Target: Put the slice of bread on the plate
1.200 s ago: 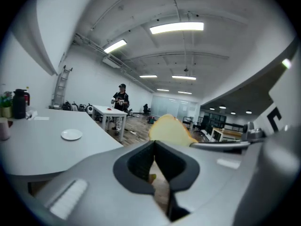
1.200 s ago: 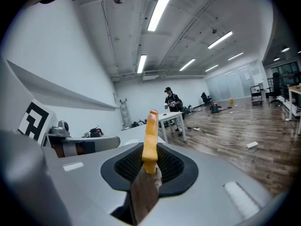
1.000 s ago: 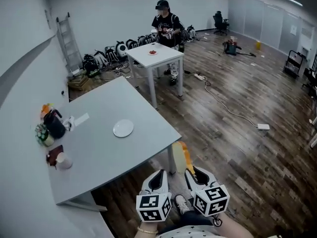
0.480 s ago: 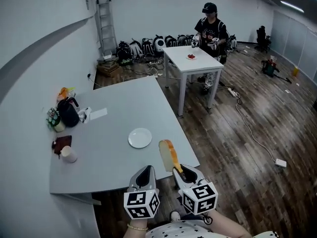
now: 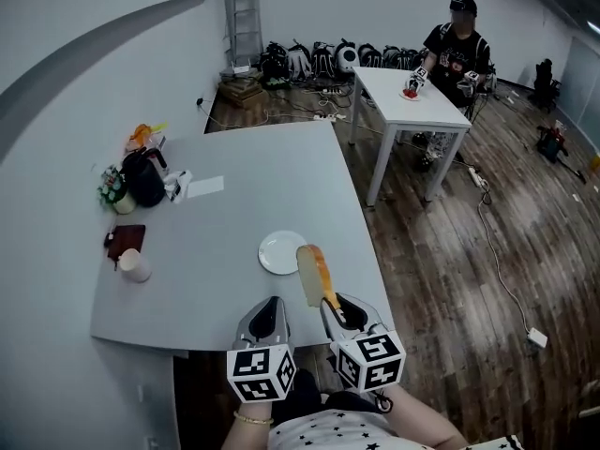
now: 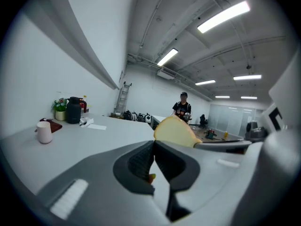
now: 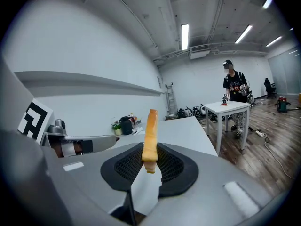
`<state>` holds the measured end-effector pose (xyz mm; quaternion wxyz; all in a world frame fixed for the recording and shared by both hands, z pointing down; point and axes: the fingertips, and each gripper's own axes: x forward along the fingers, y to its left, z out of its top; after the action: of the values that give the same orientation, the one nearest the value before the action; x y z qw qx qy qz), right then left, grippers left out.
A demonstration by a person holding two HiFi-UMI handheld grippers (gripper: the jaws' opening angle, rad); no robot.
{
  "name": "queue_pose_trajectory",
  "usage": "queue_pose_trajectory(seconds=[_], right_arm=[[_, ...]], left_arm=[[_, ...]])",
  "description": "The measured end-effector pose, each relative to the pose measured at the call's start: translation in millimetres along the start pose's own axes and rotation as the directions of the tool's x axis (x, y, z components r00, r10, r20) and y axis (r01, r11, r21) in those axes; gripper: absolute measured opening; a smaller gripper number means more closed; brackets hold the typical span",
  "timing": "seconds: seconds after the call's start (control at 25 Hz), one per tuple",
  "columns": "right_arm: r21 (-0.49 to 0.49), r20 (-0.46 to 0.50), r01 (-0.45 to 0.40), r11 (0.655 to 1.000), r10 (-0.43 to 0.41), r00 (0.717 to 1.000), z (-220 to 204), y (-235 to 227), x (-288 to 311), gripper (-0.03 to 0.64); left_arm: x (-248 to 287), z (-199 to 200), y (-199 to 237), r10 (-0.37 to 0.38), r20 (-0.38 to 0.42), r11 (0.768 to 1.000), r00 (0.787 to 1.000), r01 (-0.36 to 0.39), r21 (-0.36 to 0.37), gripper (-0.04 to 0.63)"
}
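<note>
A slice of bread [image 5: 313, 272] with an orange-brown crust stands on edge, and my right gripper [image 5: 334, 309] is shut on its lower end. In the right gripper view the bread [image 7: 151, 134] rises upright from between the black pads. It hangs over the front part of the grey table [image 5: 234, 157], just right of and nearer than the empty white plate [image 5: 282, 251]. My left gripper [image 5: 270, 313] is beside the right one at the table's front edge, jaws together and holding nothing. From the left gripper view the bread [image 6: 175, 131] shows flat-on to the right.
At the table's left stand a black jug [image 5: 146, 180], a potted plant [image 5: 113, 191], a white cup [image 5: 135, 265], a brown pad [image 5: 125, 240] and a paper sheet [image 5: 204, 187]. Behind it a person [image 5: 457, 50] stands at a white table [image 5: 412, 97]. Bags and cables lie on the wooden floor.
Both grippers have swung across to the grey table. The bread, earlier off the table's corner above the floor, now hangs over the tabletop beside the plate.
</note>
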<state>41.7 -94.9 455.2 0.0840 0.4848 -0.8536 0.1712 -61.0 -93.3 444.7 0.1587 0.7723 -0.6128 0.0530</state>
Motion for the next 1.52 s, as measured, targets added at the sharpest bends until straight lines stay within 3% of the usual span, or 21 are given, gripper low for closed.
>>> queue_pose_trajectory(seconds=[0.28, 0.72, 1.08, 1.2, 1.36, 1.52], right_arm=[[-0.003, -0.049, -0.029, 1.000, 0.028, 0.998, -5, -5, 67, 0.083], [0.045, -0.210, -0.053, 0.998, 0.062, 0.976, -27, -7, 187, 0.083], [0.224, -0.342, -0.057, 0.973, 0.133, 0.930, -64, -1, 242, 0.083], [0.239, -0.359, -0.036, 0.970, 0.122, 0.925, -69, -11, 245, 0.085], [0.190, -0.381, -0.017, 0.982, 0.089, 0.920, -70, -23, 247, 0.098], [0.017, -0.378, 0.031, 0.999, -0.022, 0.925, -67, -37, 246, 0.124]], left_arm=[[43, -5, 44, 0.037, -0.016, 0.999, 0.999, -0.037, -0.004, 0.008], [118, 0, 118, 0.074, -0.042, 0.997, 0.996, -0.075, -0.017, 0.008], [148, -7, 148, 0.078, -0.093, 0.995, 0.993, -0.084, -0.062, 0.008], [156, -6, 146, 0.064, -0.096, 0.996, 0.993, -0.070, -0.060, 0.008], [165, -7, 145, 0.057, -0.105, 0.996, 0.993, -0.063, -0.058, 0.008], [168, -10, 141, 0.048, -0.110, 0.997, 0.993, -0.055, -0.060, 0.008]])
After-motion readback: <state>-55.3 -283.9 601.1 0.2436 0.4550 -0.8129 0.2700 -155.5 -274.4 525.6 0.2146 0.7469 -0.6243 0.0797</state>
